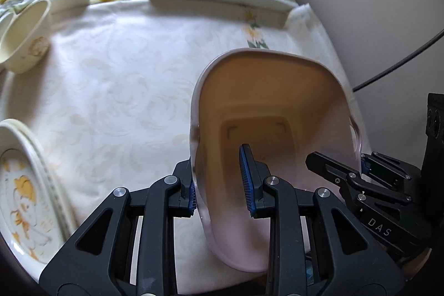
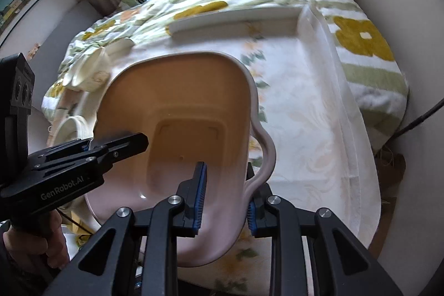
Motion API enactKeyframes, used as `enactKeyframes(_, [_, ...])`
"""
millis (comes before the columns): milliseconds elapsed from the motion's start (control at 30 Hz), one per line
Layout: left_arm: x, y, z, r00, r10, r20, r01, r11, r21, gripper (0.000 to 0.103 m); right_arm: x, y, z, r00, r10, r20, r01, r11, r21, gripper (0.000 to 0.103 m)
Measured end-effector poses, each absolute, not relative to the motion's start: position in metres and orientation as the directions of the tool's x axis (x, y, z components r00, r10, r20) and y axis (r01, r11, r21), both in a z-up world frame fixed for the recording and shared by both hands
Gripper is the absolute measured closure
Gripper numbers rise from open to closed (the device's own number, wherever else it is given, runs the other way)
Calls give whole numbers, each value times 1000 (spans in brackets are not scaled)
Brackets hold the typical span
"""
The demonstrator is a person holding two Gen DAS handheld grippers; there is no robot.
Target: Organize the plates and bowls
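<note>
While both hands carry it above the cloth-covered surface, a pale pink, squarish plastic basin with a peach interior hangs between two claws. The left claw is clenched on the basin's left rim, one blue pad inside the wall, one outside; the right claw grips the opposite rim by its wavy handle the same way. The basin's open mouth tilts away from the person, towards the far end. To the left sit a cream round bowl and, nearer, a stack of floral-patterned plates. The left hand looks nearer the crockery, so setting the basin down probably comes first.
</note>
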State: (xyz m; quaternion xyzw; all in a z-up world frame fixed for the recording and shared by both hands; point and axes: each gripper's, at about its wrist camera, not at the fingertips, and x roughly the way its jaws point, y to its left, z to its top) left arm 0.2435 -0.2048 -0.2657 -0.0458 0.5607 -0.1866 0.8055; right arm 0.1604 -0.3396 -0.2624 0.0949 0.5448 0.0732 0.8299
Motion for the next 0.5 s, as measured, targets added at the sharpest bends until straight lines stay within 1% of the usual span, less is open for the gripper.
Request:
enactKeyframes(100, [246,-211,-273,290,-343,-894,260,927,-271,80,164,-346,-274,385,235,-893,8,966,257,80])
enactKeyframes(500, [247,-222,-281,267,-274,-924,308,933,-188,80,167,-353,-285,369,248,-896,67,954,291,80])
